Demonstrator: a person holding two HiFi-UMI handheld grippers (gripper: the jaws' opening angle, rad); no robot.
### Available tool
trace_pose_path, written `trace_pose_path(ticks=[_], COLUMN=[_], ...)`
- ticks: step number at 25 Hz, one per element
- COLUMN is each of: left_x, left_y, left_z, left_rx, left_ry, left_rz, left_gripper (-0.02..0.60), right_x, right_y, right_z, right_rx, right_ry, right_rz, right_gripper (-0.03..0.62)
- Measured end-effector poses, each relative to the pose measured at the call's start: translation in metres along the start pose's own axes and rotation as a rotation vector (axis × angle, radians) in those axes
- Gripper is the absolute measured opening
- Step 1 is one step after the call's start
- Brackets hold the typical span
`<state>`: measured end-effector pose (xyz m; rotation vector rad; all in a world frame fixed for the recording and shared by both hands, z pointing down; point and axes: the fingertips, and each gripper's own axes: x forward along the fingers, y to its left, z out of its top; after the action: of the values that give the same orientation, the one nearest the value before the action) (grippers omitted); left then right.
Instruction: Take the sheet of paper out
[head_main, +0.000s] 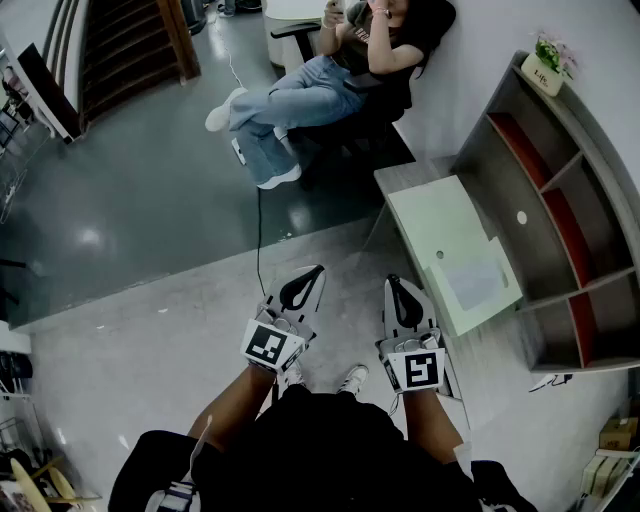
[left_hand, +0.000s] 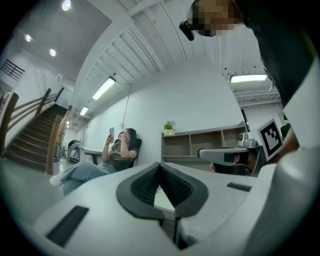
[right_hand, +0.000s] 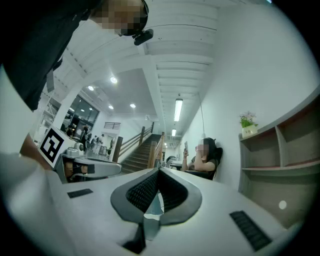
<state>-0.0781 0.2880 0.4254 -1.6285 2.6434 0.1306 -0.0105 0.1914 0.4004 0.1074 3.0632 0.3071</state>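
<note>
indoor hall: a dark grey glossy floor (head_main: 120, 200) meets a lighter speckled floor strip (head_main: 130, 350), and a brown wooden staircase (head_main: 130, 40) rises at the far left.

a grey open shelving unit with red back panels (head_main: 560, 200) stands against the white wall on the right. a seated person in blue jeans (head_main: 310, 90) occupies a dark chair beyond both grippers, well apart from them. a pale green, flat-topped, box-shaped machine (head_main: 440, 215) sits just beside the shelving unit.

the left gripper (head_main: 318, 270), white-bodied with a marker cube, is held level ahead of the person. in the left gripper view its jaws are fully closed, black ribbed pads (left_hand: 145, 185) meeting at the tip, nothing gripped. the right gripper (head_main: 392, 280) sits level beside it. in the right gripper view its jaws are likewise closed tip to tip and empty.

the white rectangular sheet of paper (head_main: 472, 283) lies flat on the near end of the machine's top. it is to the right of the right gripper and not touching it.

a small potted plant in a white pot (head_main: 545, 68) stands on the shelving unit's top.
</note>
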Motion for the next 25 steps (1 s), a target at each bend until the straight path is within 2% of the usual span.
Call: trace_pose_path(ticks=[6, 10, 17, 19, 23, 25], left_x=[-0.003, -0.004, -0.007, -0.010, -0.016, -0.020], left_y=[0.002, 0.007, 0.015, 0.021, 0.033, 0.040], left_z=[0.000, 0.002, 0.008, 0.008, 0.008, 0.005], left_rx=[0.023, 0.024, 0.043, 0.024, 0.048, 0.019], left_ry=[0.003, -0.006, -0.009, -0.006, -0.026, -0.003], left_rz=[0.007, 0.013, -0.015, -0.014, -0.032, -0.031], left_gripper=[0.006, 0.006, 0.006, 0.006, 0.006, 0.006], right_x=[0.004, 0.006, 0.019, 0.023, 0.030, 0.033], right_y=[-0.002, -0.001, 0.008, 0.012, 0.023, 0.030], right_z=[0.012, 0.009, 0.021, 0.022, 0.016, 0.016], right_rx=[0.028, 0.011, 0.014, 0.011, 0.036, 0.030], right_ry=[-0.084, -0.049, -0.078, -0.088, -0.040, -0.049], right_rz=[-0.036, -0.034, -0.051, -0.057, -0.072, -0.076], right_gripper=[0.021, 0.021, 0.021, 0.021, 0.022, 0.022])
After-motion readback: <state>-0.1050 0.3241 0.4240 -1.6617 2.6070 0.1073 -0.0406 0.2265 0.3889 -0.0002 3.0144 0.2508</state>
